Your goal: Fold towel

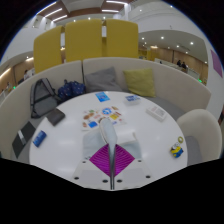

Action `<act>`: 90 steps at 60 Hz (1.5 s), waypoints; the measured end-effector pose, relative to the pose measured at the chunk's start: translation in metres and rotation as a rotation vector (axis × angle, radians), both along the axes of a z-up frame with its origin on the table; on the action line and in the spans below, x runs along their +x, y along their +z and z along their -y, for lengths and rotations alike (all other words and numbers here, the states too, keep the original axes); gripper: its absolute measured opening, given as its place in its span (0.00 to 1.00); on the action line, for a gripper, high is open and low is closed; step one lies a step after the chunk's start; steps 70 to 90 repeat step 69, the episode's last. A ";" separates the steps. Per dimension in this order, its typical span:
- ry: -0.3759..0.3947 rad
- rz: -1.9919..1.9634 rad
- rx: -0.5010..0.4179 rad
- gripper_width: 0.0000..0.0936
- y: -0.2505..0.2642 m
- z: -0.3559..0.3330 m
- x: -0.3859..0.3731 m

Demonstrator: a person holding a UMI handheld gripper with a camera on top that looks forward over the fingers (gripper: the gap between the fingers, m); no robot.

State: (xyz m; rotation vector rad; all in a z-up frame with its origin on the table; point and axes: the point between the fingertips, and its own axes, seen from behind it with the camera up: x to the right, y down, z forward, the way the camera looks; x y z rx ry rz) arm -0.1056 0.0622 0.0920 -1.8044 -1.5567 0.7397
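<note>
My gripper (112,152) is over the near part of a round white table (150,135). Its two magenta pads (100,158) are closed together on a thin edge of a white towel (110,130). The towel rises from between the fingers as a narrow bunched strip just ahead of them. How much of it lies on the table I cannot tell, since it is white on white.
Small things lie on the table beyond the towel: blue cards (103,98), a white box (157,113), a dark phone (55,117) and a yellow-and-blue toy (178,150). A sofa behind holds a backpack (42,95) and a yellow cushion (140,82). A pale chair (200,130) stands at the right.
</note>
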 end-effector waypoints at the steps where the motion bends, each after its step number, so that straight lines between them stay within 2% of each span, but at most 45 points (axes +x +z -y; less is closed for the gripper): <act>1: -0.002 0.009 0.009 0.04 -0.007 -0.009 -0.001; 10: -0.016 0.095 0.083 0.05 -0.066 -0.061 0.010; 13: -0.019 0.111 0.095 0.14 -0.076 -0.072 0.014; 20: -0.049 0.154 0.084 0.96 -0.074 -0.086 0.034; 22: -0.060 0.146 0.080 0.89 -0.063 -0.088 0.042; 26: -0.076 0.124 0.059 0.94 -0.030 -0.085 0.064; 42: -0.063 0.148 0.003 0.93 0.132 -0.027 0.211; 49: -0.045 0.123 0.013 0.92 0.178 -0.009 0.256; 57: -0.027 0.110 0.043 0.93 0.195 0.001 0.282; 65: -0.023 0.106 0.047 0.92 0.192 0.007 0.287; 90: -0.028 0.117 0.026 0.93 0.187 0.011 0.289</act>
